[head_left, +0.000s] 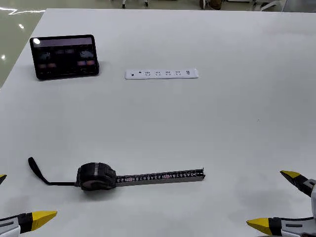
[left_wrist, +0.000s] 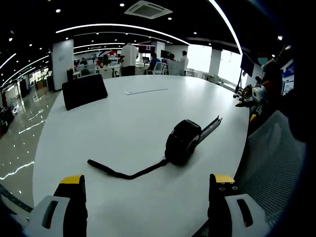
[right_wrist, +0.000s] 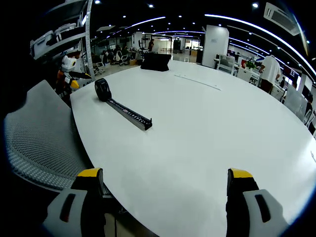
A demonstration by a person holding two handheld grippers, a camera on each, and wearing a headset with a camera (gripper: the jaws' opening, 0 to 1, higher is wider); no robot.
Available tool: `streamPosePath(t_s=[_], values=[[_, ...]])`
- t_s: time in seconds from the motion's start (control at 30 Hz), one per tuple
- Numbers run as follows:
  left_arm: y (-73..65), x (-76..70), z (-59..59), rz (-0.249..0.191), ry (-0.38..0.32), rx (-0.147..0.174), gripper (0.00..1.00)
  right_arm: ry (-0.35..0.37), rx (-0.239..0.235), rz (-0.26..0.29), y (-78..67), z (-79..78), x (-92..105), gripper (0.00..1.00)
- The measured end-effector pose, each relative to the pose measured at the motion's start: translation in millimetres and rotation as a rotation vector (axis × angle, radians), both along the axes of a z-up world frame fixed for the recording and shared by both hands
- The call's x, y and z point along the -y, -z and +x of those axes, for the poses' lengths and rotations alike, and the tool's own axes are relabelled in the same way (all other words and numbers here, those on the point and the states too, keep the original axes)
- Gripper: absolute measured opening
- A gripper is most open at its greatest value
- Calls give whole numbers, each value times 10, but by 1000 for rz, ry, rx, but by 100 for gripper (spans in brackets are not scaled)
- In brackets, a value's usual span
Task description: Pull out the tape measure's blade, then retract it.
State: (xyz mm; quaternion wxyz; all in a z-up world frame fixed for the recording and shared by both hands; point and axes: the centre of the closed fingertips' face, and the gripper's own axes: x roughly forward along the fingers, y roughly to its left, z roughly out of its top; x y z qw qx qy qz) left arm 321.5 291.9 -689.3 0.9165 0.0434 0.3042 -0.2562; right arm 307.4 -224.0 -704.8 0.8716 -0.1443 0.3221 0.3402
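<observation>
The head view looks steeply down from the near edge of the wide white table (head_left: 222, 123), with the black tape measure (head_left: 96, 176) at 7 o'clock. The left gripper view sits low and close behind its strap end, while the right gripper view, low but farther off, sees it at 10 o'clock from the blade-tip side. All three share it, the dark propped tablet (head_left: 64, 57) and the white power strip (head_left: 161, 74).

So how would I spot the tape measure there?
Look to the near edge of the big white table. The rounded black tape measure lies there, a numbered blade drawn out one side and a black strap trailing the other; the flat white power strip and dark upright screen farther back have neither.
</observation>
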Motion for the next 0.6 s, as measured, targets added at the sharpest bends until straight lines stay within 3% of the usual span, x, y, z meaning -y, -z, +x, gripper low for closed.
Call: streamPosePath(t_s=[0.2, 0.43, 0.6], values=[[-53, -52, -16, -7, 0, 6, 100, 15, -2, 11, 0, 1, 58, 100], [-5, 14, -23, -17, -16, 6, 100, -8, -14, -9, 13, 28, 11, 100], [30, 33, -3, 6, 4, 3, 100, -21, -17, -29, 14, 44, 49, 100]])
